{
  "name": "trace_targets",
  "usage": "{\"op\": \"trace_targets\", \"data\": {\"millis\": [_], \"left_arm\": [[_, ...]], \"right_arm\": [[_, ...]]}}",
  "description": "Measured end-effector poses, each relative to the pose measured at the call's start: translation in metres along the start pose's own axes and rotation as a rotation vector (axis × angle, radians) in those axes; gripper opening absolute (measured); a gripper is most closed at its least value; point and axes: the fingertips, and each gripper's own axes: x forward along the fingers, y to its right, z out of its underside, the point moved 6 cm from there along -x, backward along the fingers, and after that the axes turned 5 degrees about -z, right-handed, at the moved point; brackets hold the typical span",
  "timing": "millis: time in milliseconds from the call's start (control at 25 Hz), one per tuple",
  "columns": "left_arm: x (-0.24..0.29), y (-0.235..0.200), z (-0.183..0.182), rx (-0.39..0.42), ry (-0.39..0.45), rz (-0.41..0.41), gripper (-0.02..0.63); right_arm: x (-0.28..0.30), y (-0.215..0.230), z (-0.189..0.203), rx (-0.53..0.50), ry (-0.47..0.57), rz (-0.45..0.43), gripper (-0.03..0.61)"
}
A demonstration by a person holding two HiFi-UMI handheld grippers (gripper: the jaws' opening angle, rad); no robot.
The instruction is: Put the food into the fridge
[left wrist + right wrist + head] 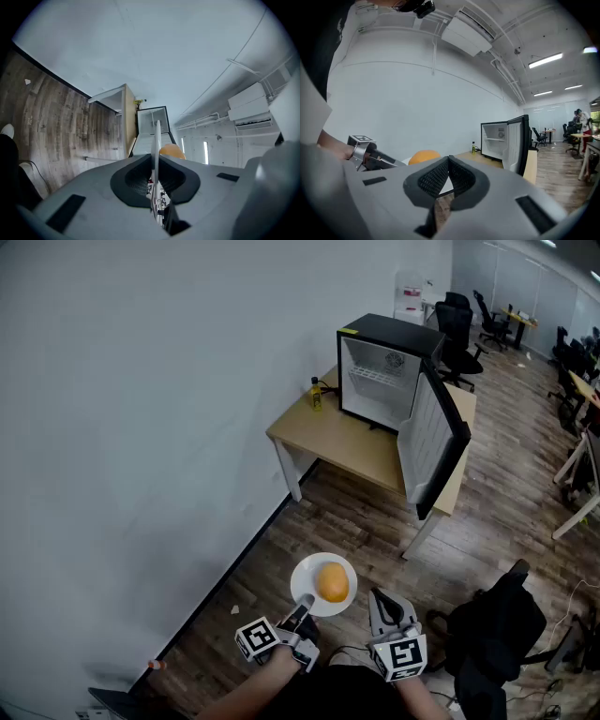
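Note:
A white plate (305,578) carries a round orange food item (332,581) and hangs low over the wooden floor. My left gripper (302,607) is shut on the plate's near rim. In the left gripper view the plate (157,136) stands edge-on between the jaws, with the orange food (171,151) behind it. My right gripper (380,600) is just right of the plate, shut and holding nothing; its jaws meet in the right gripper view (449,160). The small black fridge (384,371) stands ahead on a table, its door (433,442) swung wide open.
The fridge sits on a wooden table (347,442) against the white wall, with a yellow bottle (317,393) beside it. A black chair with a bag (497,624) stands at my right. Desks and office chairs (459,324) fill the far right.

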Motion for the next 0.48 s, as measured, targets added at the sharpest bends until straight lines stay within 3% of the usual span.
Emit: {"op": "trace_targets", "data": {"millis": [480], "left_arm": [[0.03, 0.019, -0.002, -0.067, 0.009, 0.036, 0.028]], "right_arm": [[0.01, 0.024, 0.013, 0.072, 0.013, -0.004, 0.06]]}}
